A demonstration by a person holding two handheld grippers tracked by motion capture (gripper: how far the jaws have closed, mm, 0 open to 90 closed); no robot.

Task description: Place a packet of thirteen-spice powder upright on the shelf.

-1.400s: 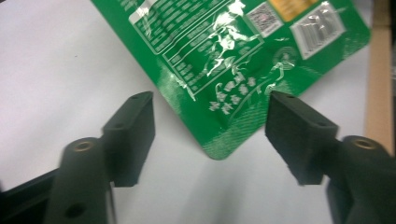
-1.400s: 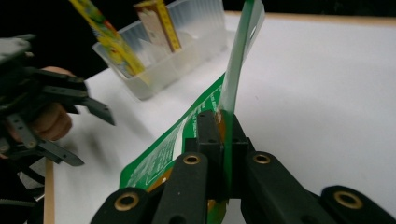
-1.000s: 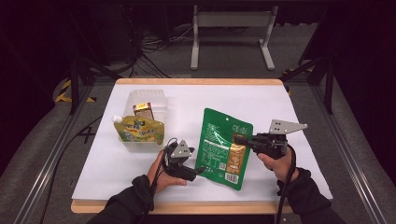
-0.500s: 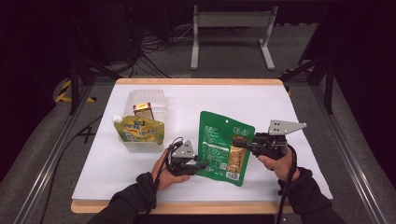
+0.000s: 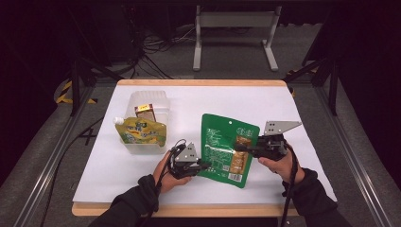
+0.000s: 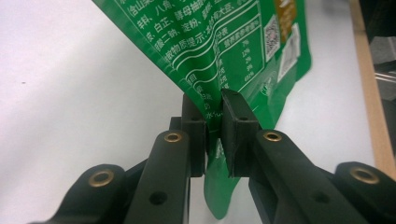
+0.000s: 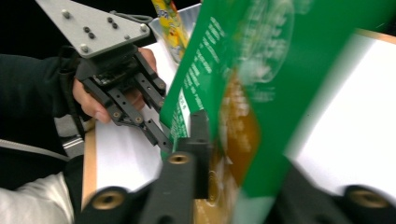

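Note:
A green food pouch (image 5: 222,146) is held just above the white table cover between both grippers. My left gripper (image 5: 205,165) is shut on the pouch's lower left edge; its jaws have just been closing with the pouch between them. In the left gripper view the pads of my left gripper (image 6: 214,100) pinch the printed pouch (image 6: 224,42). My right gripper (image 5: 239,147) is shut on the pouch's right edge, and its jaws have just closed further. In the right gripper view the pouch (image 7: 261,70) hides one jaw of my right gripper (image 7: 224,126), and my left gripper (image 7: 161,137) shows beyond.
A clear plastic tub (image 5: 146,101) at the back left holds a small brown carton (image 5: 145,112). A yellow-green spout pouch (image 5: 142,133) leans at its front. The wooden table edge (image 5: 189,210) runs along the front.
My left gripper has shifted right to the pouch's edge and shut on it. The pouch has shifted slightly. The right hand has stayed put.

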